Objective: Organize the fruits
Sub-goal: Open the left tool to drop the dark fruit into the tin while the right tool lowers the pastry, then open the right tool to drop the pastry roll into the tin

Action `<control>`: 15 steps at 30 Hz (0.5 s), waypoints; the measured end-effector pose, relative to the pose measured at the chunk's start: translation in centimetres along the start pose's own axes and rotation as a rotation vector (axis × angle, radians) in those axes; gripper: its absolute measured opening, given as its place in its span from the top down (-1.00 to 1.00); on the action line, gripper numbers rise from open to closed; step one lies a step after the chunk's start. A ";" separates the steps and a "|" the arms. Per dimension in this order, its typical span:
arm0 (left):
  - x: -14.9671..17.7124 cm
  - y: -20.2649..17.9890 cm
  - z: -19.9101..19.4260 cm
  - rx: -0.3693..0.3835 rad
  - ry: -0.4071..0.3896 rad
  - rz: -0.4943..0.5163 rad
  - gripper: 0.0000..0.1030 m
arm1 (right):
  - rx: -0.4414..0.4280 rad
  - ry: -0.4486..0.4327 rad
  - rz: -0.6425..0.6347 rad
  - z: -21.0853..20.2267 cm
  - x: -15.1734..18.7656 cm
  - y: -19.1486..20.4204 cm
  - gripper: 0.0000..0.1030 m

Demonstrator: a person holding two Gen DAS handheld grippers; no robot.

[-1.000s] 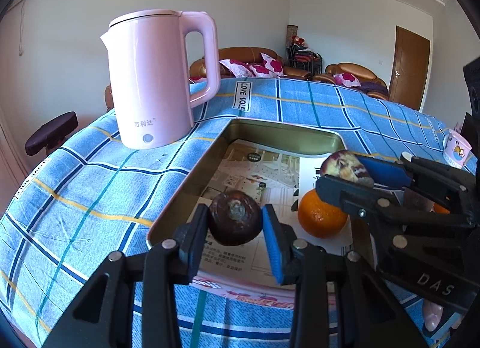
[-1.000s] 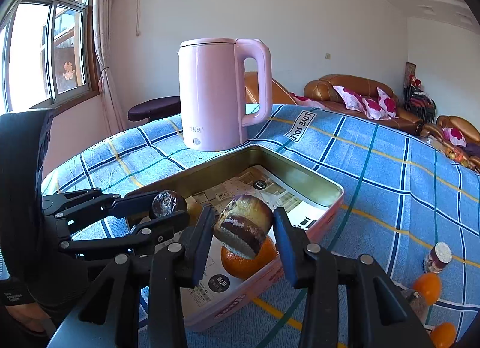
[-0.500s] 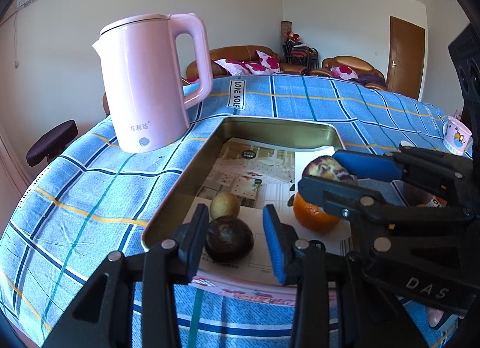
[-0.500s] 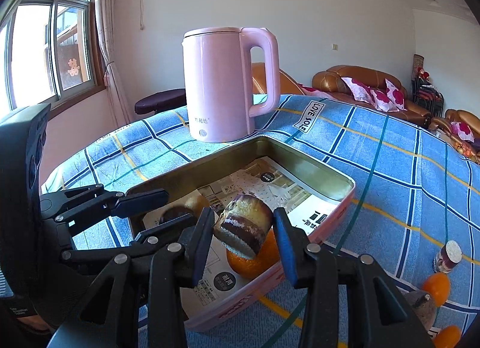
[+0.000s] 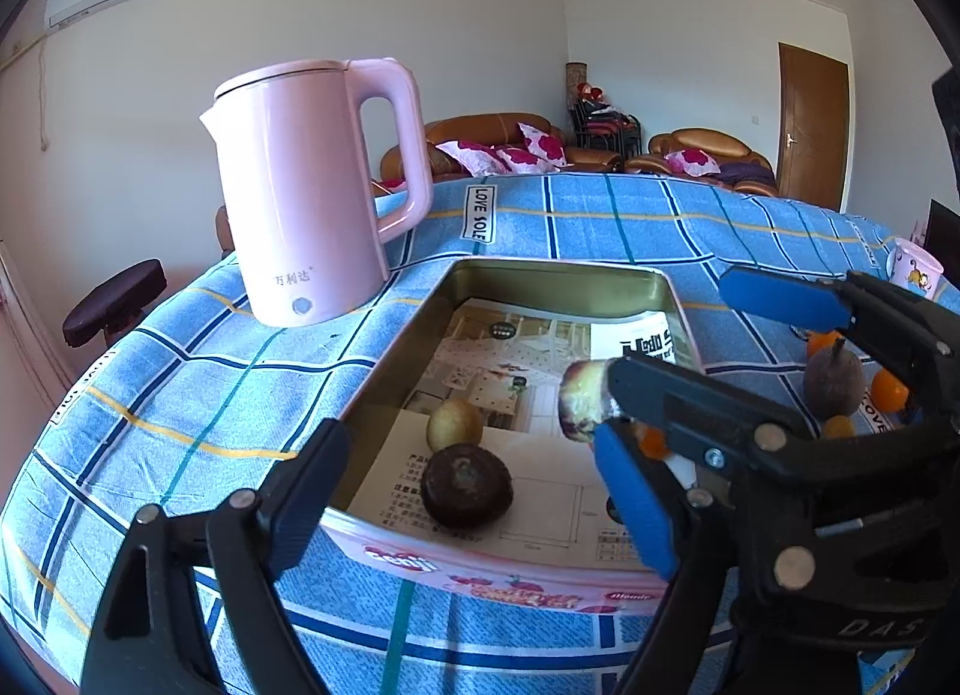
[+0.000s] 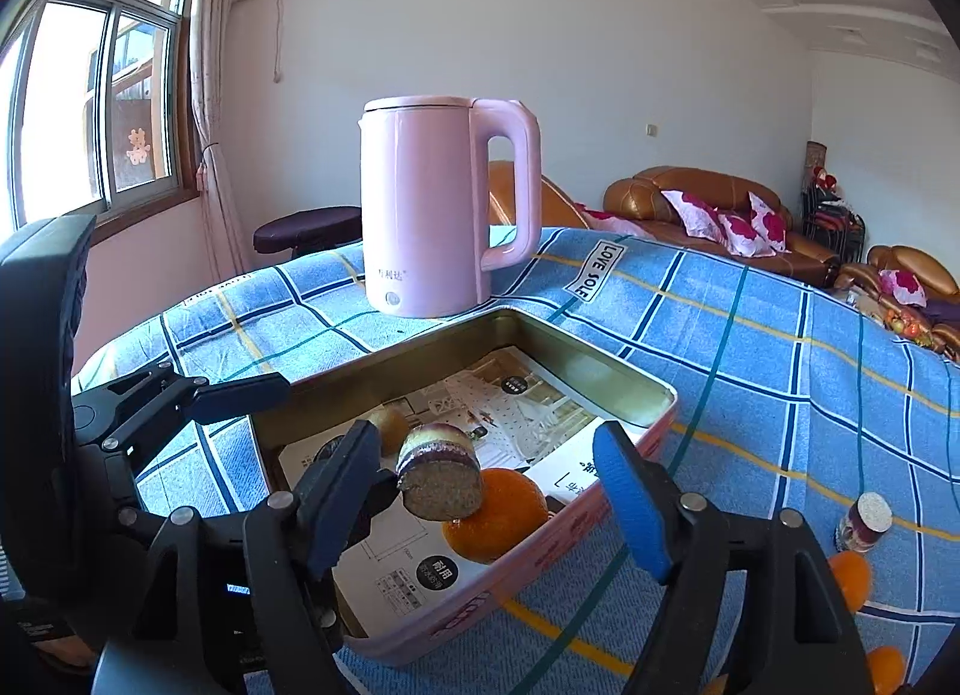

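Left wrist view — our left gripper (image 5: 474, 491) is opening over the dark fruit (image 5: 466, 486) in the tin (image 5: 510, 575); our right gripper (image 6: 486, 491) is opening too — cut fruit (image 6: 441, 479) between.

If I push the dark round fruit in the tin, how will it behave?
The dark round fruit would probably roll, being round. The smooth paper under it may let it slide. The tin wall should stop it.

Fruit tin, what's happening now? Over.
Left tool opening, dark fruit down in tin. Right tool opening, purple piece between jaws, over the orange. Nothing blocking.
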State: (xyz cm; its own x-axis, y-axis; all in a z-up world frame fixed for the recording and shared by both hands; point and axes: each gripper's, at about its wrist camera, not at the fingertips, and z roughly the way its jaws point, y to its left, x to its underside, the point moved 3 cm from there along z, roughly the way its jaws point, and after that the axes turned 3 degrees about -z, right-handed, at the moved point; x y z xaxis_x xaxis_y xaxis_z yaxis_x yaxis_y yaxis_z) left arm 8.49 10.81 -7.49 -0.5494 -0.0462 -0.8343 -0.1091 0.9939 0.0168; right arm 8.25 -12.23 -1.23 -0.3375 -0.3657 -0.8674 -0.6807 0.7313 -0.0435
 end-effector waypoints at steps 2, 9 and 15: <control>0.0 0.0 -0.3 -0.001 -0.017 -0.004 -0.83 | 0.017 -0.022 -0.008 -0.5 0.0 0.1 -0.51; -0.1 0.4 -1.0 -0.007 -0.056 -0.023 -0.93 | 0.050 -0.062 0.025 -2.0 0.2 -0.7 -0.57; 0.0 0.1 -1.3 -0.011 -0.076 -0.003 -0.93 | 0.069 -0.055 0.034 -3.2 0.8 -1.3 -0.57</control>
State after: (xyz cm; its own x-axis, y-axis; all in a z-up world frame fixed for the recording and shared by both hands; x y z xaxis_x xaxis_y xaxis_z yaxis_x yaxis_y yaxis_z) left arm 7.43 10.73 -6.75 -0.4847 -0.0410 -0.8737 -0.1199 0.9926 0.0199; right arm 6.79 -15.36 -0.32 -0.3221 -0.3086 -0.8950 -0.6220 0.7817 -0.0457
